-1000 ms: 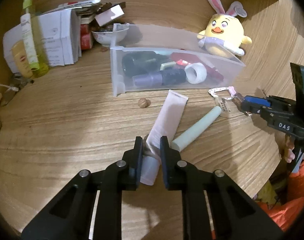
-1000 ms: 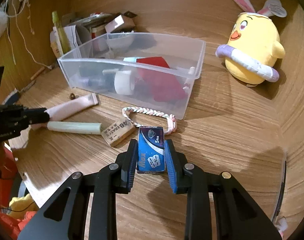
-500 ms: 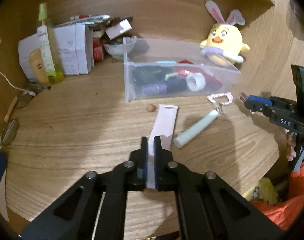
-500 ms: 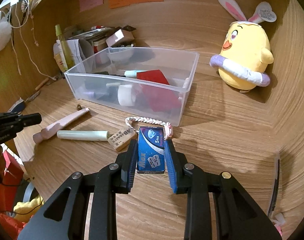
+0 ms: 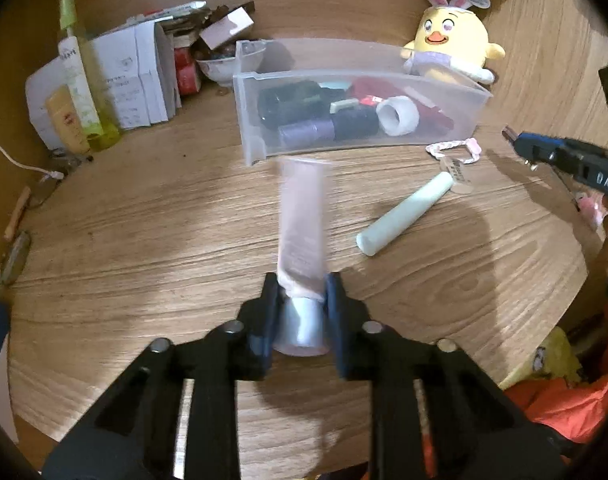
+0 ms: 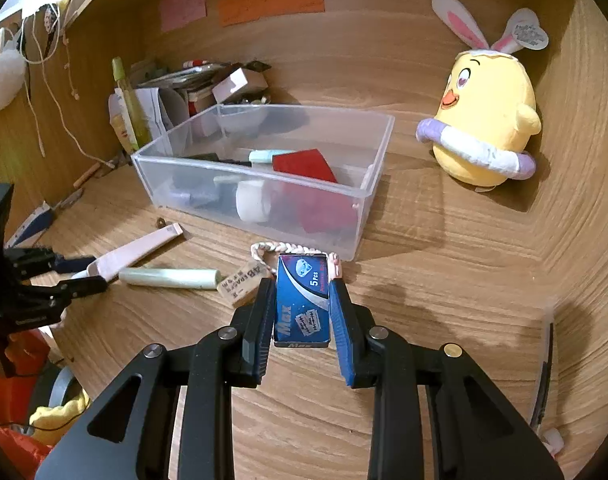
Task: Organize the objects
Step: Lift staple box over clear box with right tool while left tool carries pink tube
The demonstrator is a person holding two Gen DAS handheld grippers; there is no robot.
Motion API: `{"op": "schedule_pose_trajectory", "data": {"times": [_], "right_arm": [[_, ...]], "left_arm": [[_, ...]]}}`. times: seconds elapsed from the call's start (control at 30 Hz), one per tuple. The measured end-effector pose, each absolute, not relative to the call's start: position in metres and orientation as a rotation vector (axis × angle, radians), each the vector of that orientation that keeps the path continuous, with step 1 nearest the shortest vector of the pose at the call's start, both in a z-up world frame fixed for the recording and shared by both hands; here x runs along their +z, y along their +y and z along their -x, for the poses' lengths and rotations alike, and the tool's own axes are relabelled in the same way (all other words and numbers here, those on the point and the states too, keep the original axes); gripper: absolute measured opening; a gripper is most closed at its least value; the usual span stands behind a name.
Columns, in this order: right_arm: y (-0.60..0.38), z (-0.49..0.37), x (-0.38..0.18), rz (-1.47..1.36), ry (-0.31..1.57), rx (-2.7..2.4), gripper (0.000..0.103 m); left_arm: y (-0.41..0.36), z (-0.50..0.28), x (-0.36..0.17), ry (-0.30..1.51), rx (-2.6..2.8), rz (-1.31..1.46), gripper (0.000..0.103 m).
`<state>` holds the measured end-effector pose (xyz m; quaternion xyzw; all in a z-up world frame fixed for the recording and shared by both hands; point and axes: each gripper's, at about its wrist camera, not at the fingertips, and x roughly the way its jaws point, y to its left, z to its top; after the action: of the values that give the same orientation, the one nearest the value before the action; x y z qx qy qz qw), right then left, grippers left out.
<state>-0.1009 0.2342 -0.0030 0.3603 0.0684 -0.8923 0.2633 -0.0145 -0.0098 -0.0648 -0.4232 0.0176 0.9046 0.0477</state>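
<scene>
Left gripper (image 5: 300, 292) jaws opening around pale pink squeeze tube (image 5: 302, 216); right gripper (image 6: 302, 304) clamping blue blade box (image 6: 303, 300). Clear plastic bin (image 6: 368, 200) partly filling; mint-green stick (image 5: 404, 214), braided keyring (image 6: 282, 249) lying outside on desk.

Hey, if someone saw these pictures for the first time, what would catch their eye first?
Probably the yellow bunny-eared chick plush standing at the back right of the desk. Next, the clear bin mid-desk, full of small items. Then the blue blade box pinched in the right claw up front.
</scene>
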Motion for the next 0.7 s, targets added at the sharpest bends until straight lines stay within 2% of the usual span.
{"op": "schedule_pose_trajectory", "data": {"times": [0.7], "right_arm": [[0.216, 0.113, 0.036, -0.808, 0.119, -2.435, 0.025]], "left_arm": [[-0.005, -0.002, 0.013, 0.041, 2.896, 0.896, 0.021]]}}
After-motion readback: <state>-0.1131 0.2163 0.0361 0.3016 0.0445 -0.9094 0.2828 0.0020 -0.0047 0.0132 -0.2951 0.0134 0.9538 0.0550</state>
